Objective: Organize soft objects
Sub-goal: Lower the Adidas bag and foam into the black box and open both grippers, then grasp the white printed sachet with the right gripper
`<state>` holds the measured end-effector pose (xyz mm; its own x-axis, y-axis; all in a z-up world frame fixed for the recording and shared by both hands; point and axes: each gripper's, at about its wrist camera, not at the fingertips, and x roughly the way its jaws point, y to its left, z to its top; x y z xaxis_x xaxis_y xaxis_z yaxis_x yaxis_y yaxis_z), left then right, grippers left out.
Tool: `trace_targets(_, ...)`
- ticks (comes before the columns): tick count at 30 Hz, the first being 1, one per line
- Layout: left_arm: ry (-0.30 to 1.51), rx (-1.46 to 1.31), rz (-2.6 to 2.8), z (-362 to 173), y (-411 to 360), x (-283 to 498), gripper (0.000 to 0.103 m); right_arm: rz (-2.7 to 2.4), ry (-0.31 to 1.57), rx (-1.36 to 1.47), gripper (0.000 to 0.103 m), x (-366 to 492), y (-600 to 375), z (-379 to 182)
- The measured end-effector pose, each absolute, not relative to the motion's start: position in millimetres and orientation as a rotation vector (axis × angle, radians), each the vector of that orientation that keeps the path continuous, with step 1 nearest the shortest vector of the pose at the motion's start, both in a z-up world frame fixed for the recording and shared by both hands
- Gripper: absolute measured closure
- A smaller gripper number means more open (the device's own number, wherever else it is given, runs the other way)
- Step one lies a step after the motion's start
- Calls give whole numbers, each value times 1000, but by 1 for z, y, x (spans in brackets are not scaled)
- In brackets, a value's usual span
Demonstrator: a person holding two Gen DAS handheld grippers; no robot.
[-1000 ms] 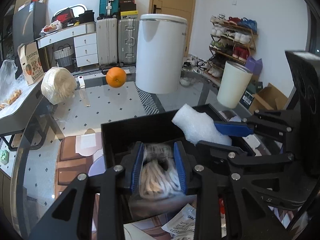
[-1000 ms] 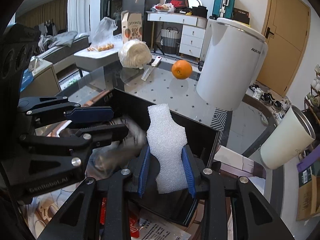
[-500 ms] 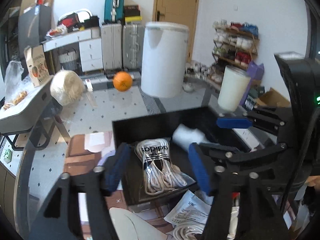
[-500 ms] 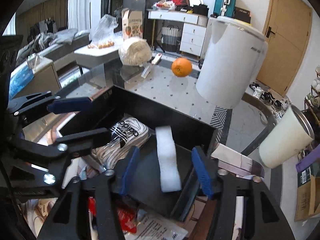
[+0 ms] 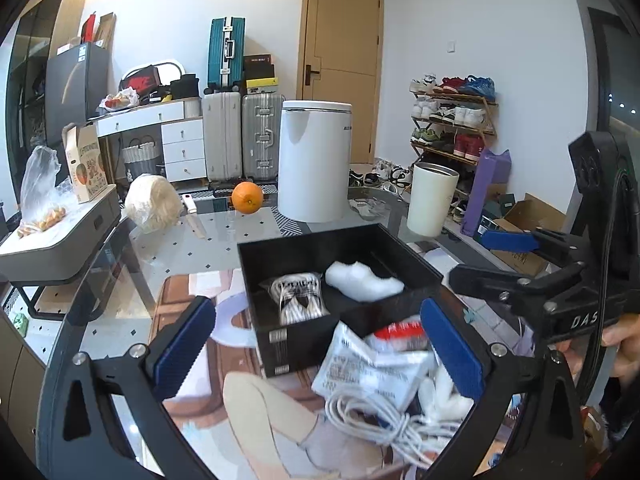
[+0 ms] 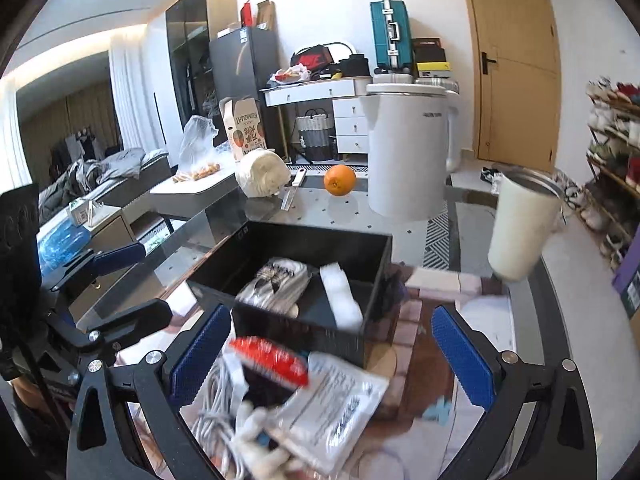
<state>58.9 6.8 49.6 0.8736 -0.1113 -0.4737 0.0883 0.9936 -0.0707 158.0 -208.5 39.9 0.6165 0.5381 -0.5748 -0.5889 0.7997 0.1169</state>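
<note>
A black box (image 5: 304, 350) (image 6: 276, 236) stands on the glass table. A bagged pair of white socks (image 5: 298, 298) (image 6: 276, 284) lies in its left part, and a white foam piece (image 5: 362, 280) (image 6: 340, 296) lies in its right part. My left gripper (image 5: 320, 344) is open and empty, pulled back in front of the box. My right gripper (image 6: 332, 348) is open and empty too, above a pile at the box's near side: a clear packet with a red label (image 5: 372, 360) (image 6: 332, 404) and a coiled white cable (image 5: 368, 416) (image 6: 216, 412).
An orange (image 5: 247, 197), a white wrapped bundle (image 5: 154, 202), a knife (image 5: 194, 218), a tall white bin (image 5: 314, 160) and a cream tumbler (image 5: 430, 198) stand on the far part of the table. A grey side table (image 5: 60, 236) is at the left.
Both grippers opened, letting the socks and the foam piece drop into the box. Both then pulled back and up from the box.
</note>
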Motion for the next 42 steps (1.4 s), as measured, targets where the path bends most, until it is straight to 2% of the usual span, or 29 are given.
trace_targets(22, 563, -86, -79, 4, 9, 33, 0, 593, 719, -136, 1, 118, -234, 10)
trace_targets(42, 569, -119, -82, 1, 12, 33, 0, 532, 820, -68, 1, 141, -241, -13)
